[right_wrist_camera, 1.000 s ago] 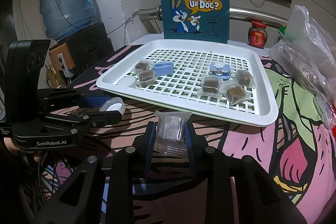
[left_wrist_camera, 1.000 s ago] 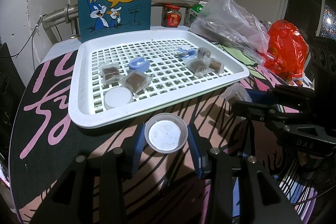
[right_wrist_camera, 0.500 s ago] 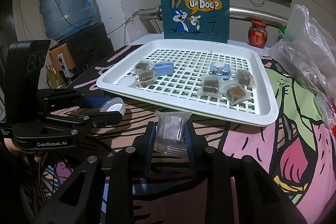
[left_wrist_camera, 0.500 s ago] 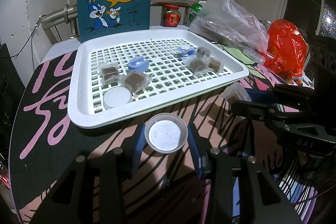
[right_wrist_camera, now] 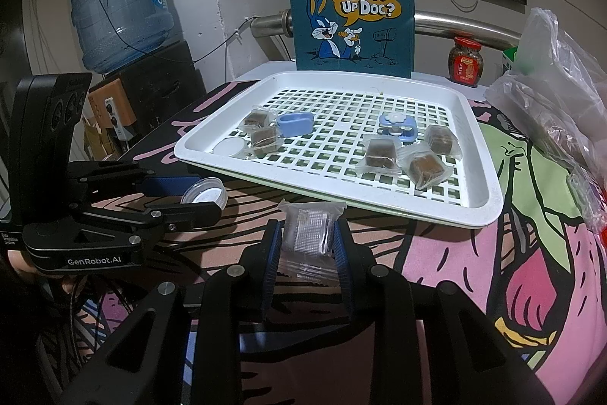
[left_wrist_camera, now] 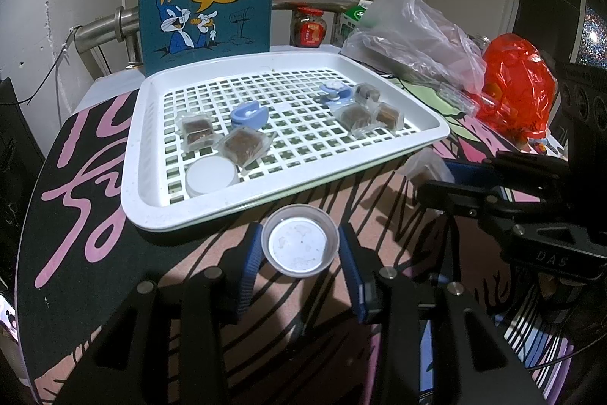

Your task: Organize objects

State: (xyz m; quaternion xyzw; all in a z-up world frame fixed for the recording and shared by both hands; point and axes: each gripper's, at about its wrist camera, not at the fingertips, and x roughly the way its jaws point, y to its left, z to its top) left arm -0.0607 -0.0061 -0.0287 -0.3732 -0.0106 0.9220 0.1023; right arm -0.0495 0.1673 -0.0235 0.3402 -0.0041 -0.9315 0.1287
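L gripper gripped a small cup; R gripper clamped a clear packet, both just before the tray.

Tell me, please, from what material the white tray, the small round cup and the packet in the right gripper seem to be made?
White tray: looks like rigid moulded plastic, slightly glossy, with a regular grid of holes. Small round cup: seemingly thin translucent plastic; its wall lets light through and the rim shines. Packet: probably clear, crinkly plastic film, with creases and glints; its pale contents cannot be identified.
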